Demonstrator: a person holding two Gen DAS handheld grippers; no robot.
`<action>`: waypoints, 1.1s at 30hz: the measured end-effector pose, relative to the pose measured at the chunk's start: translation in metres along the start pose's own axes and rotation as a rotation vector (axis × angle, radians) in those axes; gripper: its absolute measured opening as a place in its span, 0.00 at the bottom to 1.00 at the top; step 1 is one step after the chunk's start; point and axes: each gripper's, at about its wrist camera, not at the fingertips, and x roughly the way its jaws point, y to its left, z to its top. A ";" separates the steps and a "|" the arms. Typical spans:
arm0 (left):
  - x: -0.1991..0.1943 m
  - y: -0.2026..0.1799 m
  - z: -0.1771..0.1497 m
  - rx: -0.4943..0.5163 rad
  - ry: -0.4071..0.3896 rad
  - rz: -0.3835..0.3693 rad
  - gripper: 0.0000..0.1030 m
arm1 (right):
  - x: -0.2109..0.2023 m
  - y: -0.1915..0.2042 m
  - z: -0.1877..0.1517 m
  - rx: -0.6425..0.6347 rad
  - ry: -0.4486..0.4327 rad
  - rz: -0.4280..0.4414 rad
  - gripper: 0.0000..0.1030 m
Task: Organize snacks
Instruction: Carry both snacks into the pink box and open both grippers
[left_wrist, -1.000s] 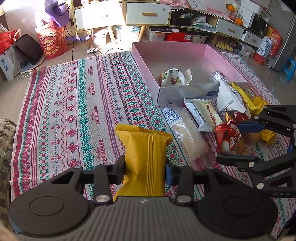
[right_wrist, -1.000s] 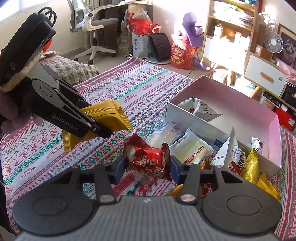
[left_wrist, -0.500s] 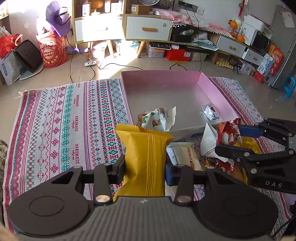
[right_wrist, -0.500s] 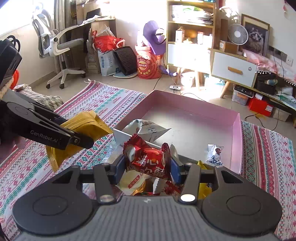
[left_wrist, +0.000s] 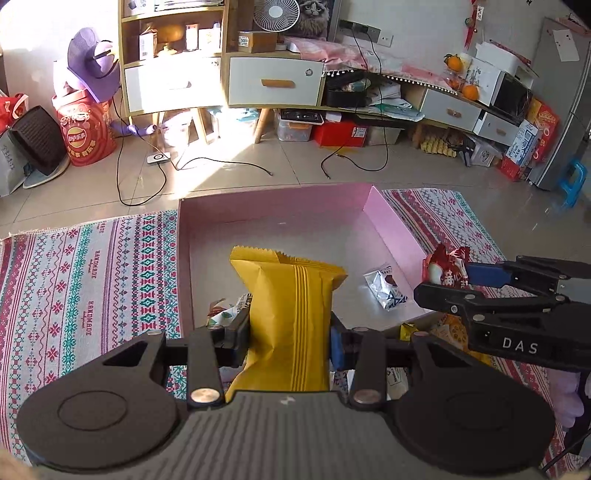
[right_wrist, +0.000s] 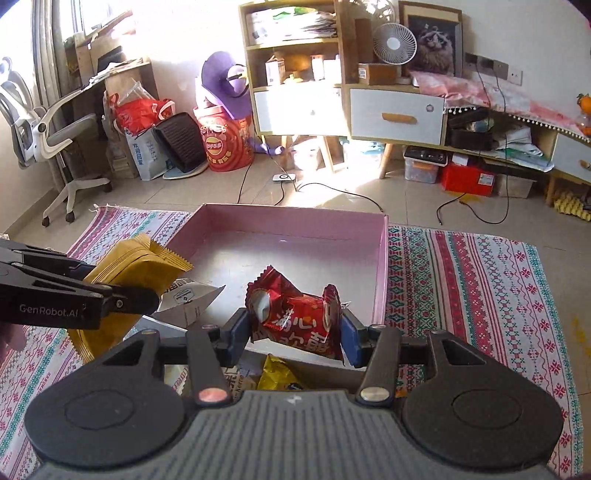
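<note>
The shallow pink cardboard box (left_wrist: 391, 221), lying on the striped woven rug (left_wrist: 92, 273), is my target, and both loads now hang over or near its front wall. My left gripper (left_wrist: 288, 332) is clenched on the tall mustard-yellow pillow-style snack packet (left_wrist: 291, 314), held upright above the box's near-left area; my right gripper (right_wrist: 295, 328) grasps the crinkled red foil snack packet with white characters (right_wrist: 295, 314) over the near wall. Likely faults, as I judge them: the yellow packet is tall and pinched low, so it could tip and fall across the front wall instead of inside; the red foil is slick and crumpled and may slip early onto the loose snacks lying outside the box below it; the two grippers, close together, could collide. The left view alone shows the small silver foil sachet (left_wrist: 386, 291) on the box floor; the right view alone shows a white folded wrapper (right_wrist: 188, 299) beside the yellow packet.
</note>
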 end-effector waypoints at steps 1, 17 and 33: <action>0.004 -0.003 0.002 0.011 -0.003 0.003 0.46 | 0.002 -0.004 0.001 0.014 0.002 0.001 0.46; 0.057 -0.017 0.021 -0.085 0.002 0.007 0.46 | 0.031 -0.028 0.002 0.106 0.060 0.041 0.48; 0.055 -0.020 0.023 -0.081 -0.041 0.051 0.77 | 0.024 -0.036 0.005 0.125 0.048 0.041 0.66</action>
